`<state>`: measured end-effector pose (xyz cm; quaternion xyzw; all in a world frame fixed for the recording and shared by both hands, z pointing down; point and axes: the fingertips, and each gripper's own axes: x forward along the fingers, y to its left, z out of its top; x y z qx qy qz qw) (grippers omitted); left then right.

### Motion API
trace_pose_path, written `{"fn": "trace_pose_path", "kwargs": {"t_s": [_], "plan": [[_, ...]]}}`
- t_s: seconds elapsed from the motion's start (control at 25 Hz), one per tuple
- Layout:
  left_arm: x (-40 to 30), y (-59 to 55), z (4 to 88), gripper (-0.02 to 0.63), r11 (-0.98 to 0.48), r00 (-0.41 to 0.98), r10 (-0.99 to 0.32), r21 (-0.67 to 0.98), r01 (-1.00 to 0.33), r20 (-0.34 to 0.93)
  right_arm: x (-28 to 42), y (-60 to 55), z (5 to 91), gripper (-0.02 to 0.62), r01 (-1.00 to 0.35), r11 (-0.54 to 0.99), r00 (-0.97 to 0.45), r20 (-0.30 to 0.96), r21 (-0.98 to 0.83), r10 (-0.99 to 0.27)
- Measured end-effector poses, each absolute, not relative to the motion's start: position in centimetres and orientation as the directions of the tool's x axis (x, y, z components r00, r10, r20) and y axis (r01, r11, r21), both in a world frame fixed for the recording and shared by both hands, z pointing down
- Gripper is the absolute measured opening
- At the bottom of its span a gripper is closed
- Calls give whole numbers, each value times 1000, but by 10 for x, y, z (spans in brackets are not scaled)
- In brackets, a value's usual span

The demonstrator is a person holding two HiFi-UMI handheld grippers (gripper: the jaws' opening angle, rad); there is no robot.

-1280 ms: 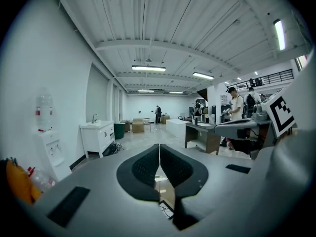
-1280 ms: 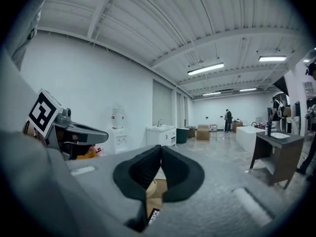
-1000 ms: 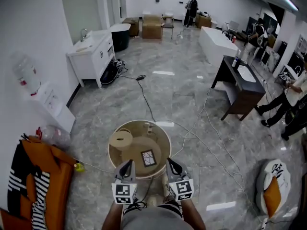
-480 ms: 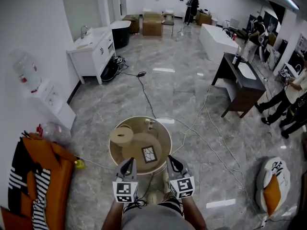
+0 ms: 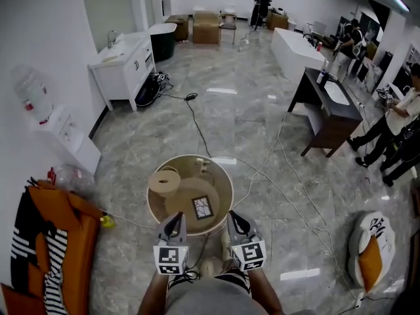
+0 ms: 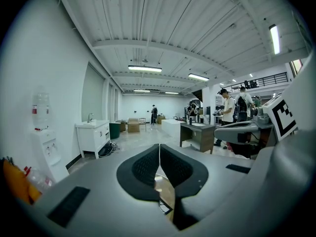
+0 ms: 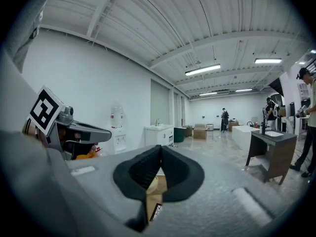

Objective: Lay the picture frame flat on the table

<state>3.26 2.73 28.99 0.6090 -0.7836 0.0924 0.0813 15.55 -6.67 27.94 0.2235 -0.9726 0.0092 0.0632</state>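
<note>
A small dark picture frame [image 5: 202, 207] lies on the round wooden table [image 5: 223, 182] in the head view, near the table's front right. My left gripper [image 5: 174, 223] hovers at the table's near edge, left of the frame, its jaws closed together with nothing in them. My right gripper [image 5: 236, 224] is level with it at the near right edge, also shut and empty. In the left gripper view the black pads [image 6: 148, 168] meet, and a corner of the frame [image 6: 165, 209] shows below. The right gripper view shows its pads [image 7: 143, 172] touching above the frame [image 7: 154, 212].
A round tan disc [image 5: 165, 182] stands raised on the table's left side, with a small pale object [image 5: 204, 167] at the back. Cables [image 5: 275, 189] run across the marble floor. An orange chair [image 5: 62, 241] sits at the left, a dark desk [image 5: 331, 113] at the right, people stand beyond.
The head camera has shifted slightly, so the table and frame sit a little higher in view. Both grippers stay put and shut.
</note>
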Motion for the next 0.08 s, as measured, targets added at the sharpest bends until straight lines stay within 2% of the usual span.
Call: {"fn": "trace_pose_path", "kwargs": {"t_s": [0.08], "plan": [[32, 25, 291, 23, 240, -243, -941, -45, -970, 237, 155, -69, 279, -2, -436, 900, -892, 126, 12, -434]]}}
